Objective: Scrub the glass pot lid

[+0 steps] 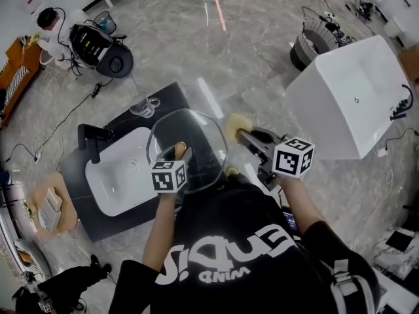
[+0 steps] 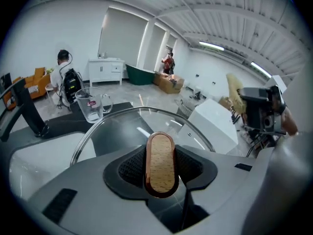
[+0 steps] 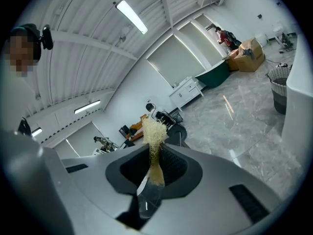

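Jaws of our left gripper are clamped on the oval wooden knob of the round glass pot lid with its thin metal rim; the black pads press on both long sides of the knob, and the clear dome spreads out beyond them; from the head view we hold that lid up, over the right end of the black countertop and the white rectangular sink basin sunk into it; a black faucet stands at the basin's left, and a clear glass handled jug sits on the counter behind the lid; our right gripper has its jaws closed on a pale straw-coloured fibrous scrubber, whose frayed tuft sticks out past the tips; in the head view that scrubber hangs just beside the lid's right rim, and from the left gripper view it seems clear of the glass; a large white angular tub stands on the marble floor to our right.
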